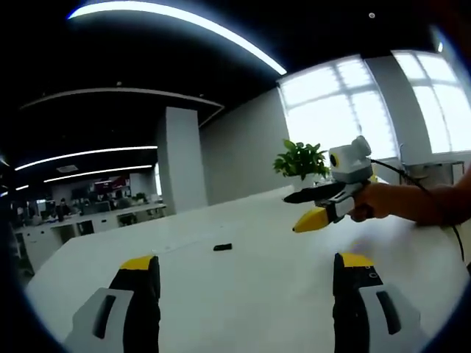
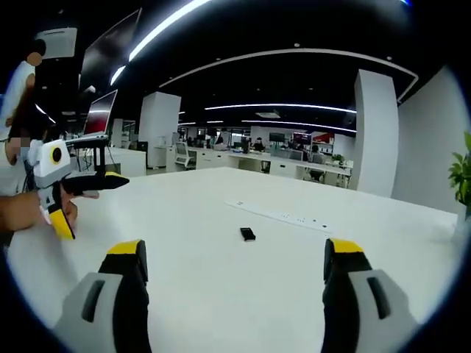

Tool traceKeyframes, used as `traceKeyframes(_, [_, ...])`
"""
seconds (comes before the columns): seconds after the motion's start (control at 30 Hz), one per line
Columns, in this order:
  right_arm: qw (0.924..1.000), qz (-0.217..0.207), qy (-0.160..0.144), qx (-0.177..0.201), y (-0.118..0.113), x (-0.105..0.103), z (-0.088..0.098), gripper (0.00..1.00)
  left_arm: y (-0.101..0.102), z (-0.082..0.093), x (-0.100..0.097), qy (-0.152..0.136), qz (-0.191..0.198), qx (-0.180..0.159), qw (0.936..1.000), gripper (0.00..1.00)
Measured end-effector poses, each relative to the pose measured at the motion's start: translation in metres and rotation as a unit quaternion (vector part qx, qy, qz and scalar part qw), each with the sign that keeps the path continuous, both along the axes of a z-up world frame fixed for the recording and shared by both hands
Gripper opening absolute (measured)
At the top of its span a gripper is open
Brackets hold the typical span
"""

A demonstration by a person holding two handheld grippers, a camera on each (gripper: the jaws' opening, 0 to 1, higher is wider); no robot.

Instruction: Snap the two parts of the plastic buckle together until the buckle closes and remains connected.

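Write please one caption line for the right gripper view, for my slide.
Open right gripper faces a small black buckle on the white table; left gripper is held open nearby.

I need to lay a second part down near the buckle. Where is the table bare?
Nearly the whole white table is bare. The widest free patch lies between the right gripper and the small black buckle. Beyond the buckle, the white power strip borders the space. Toward the left gripper, the surface is bare too. Nowhere is crowded.
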State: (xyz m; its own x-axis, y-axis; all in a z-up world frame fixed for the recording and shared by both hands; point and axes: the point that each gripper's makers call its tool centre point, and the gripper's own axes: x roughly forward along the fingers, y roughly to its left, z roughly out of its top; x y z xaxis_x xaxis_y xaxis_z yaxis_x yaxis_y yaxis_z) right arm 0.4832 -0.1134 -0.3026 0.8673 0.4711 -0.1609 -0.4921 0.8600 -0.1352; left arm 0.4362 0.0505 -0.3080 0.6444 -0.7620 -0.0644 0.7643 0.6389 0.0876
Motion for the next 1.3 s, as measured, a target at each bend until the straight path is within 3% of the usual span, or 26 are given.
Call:
traceKeyframes(0.37, [1.0000,-0.006,-0.004,0.004,-0.007,-0.017,-0.001,0.99,-0.003,0.000,-0.008,-0.004,0.000,0.009,1.0000,1.00])
traceKeyframes(0.5, [1.0000,-0.005,-0.005,0.001,-0.006,-0.019,-0.002,0.99,-0.002,-0.002,-0.009,0.010,0.007,0.004,0.9999,1.00])
traceKeyframes(1.13, [0.9998,-0.016,-0.011,0.000,-0.018,-0.042,-0.008,0.99,0.003,0.002,-0.001,0.010,0.011,-0.009,0.9999,1.00])
traceKeyframes(1.3, [0.9996,-0.019,-0.021,0.008,-0.021,-0.049,-0.006,0.98,-0.001,-0.002,-0.007,0.002,0.009,0.009,0.9999,1.00])
